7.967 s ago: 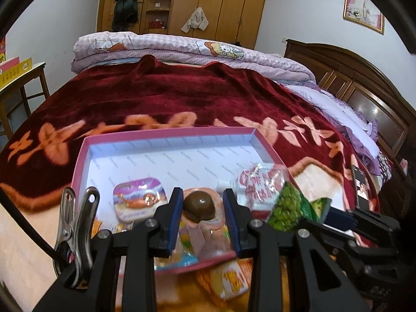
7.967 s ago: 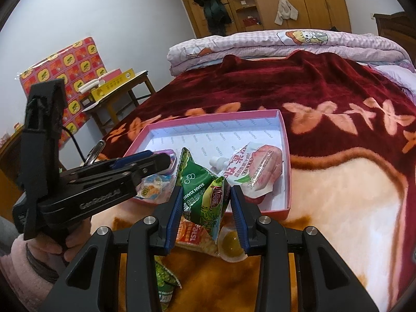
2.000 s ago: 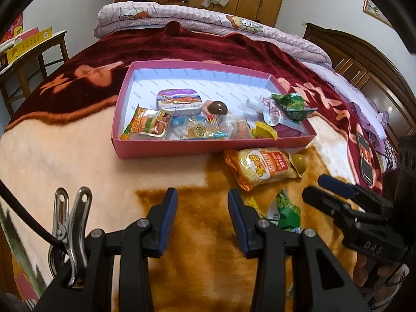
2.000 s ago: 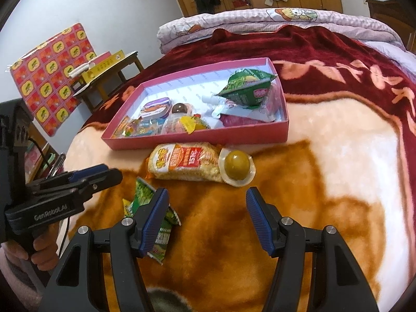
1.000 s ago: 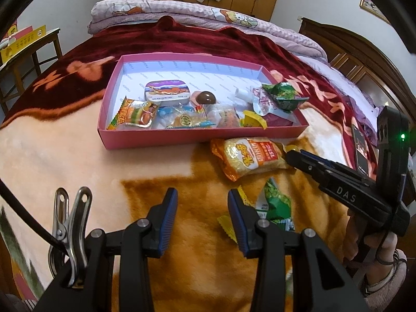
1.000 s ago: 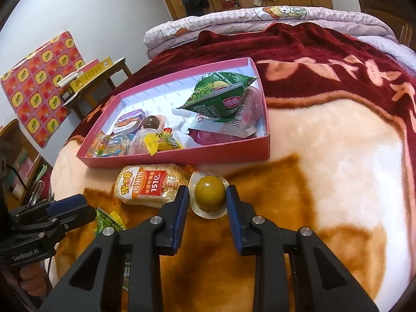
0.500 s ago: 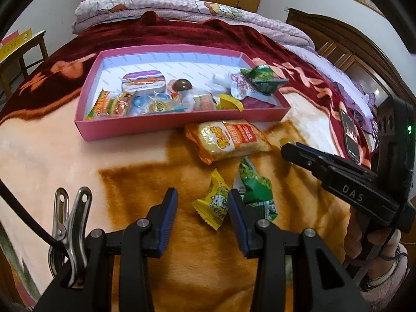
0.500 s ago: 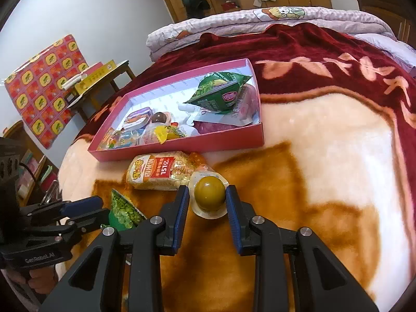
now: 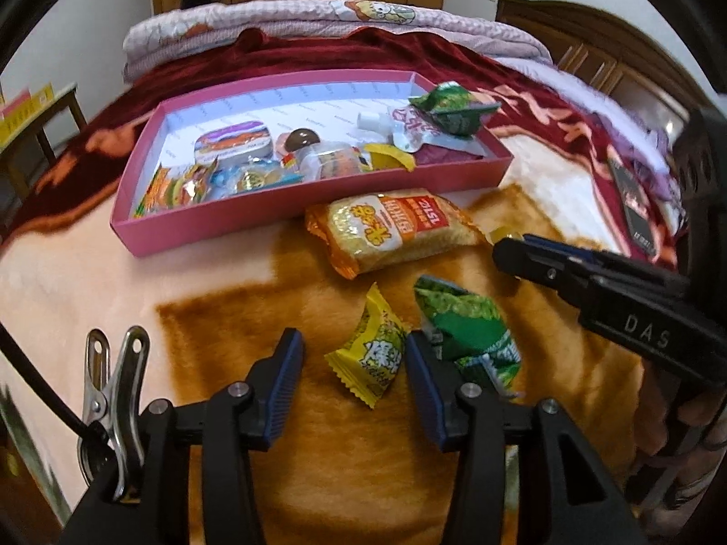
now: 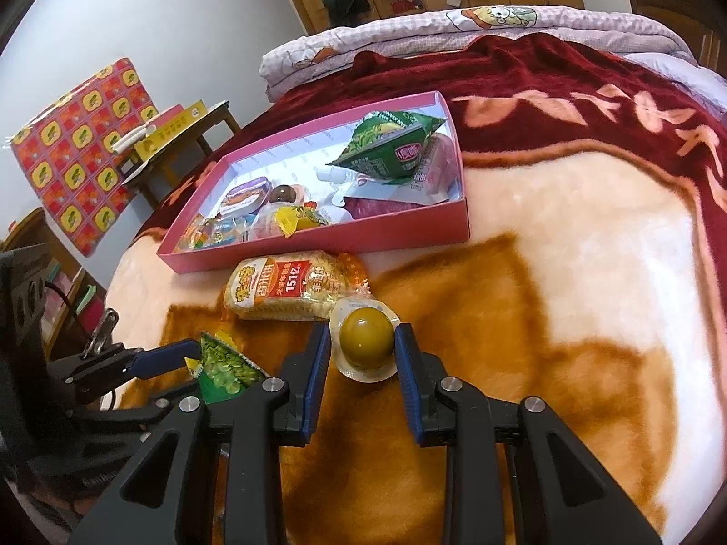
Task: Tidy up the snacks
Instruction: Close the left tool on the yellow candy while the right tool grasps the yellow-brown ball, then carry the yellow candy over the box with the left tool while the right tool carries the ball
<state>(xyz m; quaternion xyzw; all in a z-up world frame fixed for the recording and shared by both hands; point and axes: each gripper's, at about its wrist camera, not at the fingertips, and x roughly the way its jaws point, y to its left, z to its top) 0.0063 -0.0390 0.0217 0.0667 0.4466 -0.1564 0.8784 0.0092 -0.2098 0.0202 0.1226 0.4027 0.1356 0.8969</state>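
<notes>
A pink box (image 9: 291,209) (image 10: 318,252) with several snacks in it lies on the blanket. In front of it lie an orange rice-cracker pack (image 9: 390,231) (image 10: 291,290), a yellow candy (image 9: 375,354) and a green pea packet (image 9: 468,327) (image 10: 225,365). My left gripper (image 9: 352,379) is open with the yellow candy between its blue pads, not gripped. My right gripper (image 10: 361,365) has its pads against a round olive-brown jelly cup (image 10: 365,338) and is shut on it. The right gripper also shows in the left wrist view (image 9: 513,254).
A dark phone (image 9: 634,209) lies on the blanket at the right. A folded quilt (image 9: 318,22) lies at the bed's far end. A small wooden table (image 10: 181,136) and a patterned red box (image 10: 77,136) stand left of the bed.
My left gripper moved forward and down so the yellow candy sits between its pads. My right gripper stayed closed around the jelly cup, which it reached about a second ago.
</notes>
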